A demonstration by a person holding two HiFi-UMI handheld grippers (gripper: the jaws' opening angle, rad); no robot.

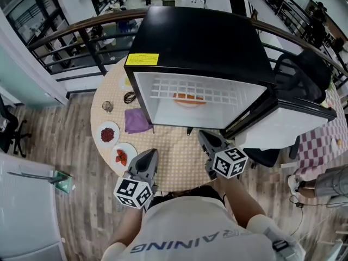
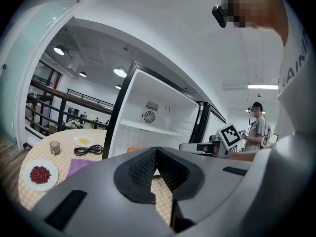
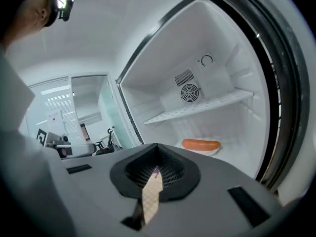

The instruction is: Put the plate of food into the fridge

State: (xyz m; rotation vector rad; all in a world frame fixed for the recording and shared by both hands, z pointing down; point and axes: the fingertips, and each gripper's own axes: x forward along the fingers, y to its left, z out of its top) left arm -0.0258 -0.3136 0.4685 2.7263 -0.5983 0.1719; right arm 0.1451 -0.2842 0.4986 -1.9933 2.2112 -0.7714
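The plate of food (image 1: 188, 99), a white plate with an orange sausage on it, lies on the floor of the open fridge (image 1: 201, 37) under the wire shelf. The right gripper view shows that plate (image 3: 201, 145) deep inside, ahead of the jaws. My right gripper (image 1: 206, 137) hangs just in front of the fridge opening, shut with nothing in it (image 3: 157, 149). My left gripper (image 1: 148, 157) is lower left over the table, also shut and empty (image 2: 156, 152). The fridge door (image 1: 288, 118) stands swung out to the right.
On the round table (image 1: 174, 156), left of the fridge, sit a plate of red beans (image 1: 108, 134), a plate of red pieces (image 1: 123, 156), a purple cloth (image 1: 136, 120), a black cable (image 1: 129, 97) and a small glass (image 1: 107, 106). A black chair (image 1: 304, 75) is at the right.
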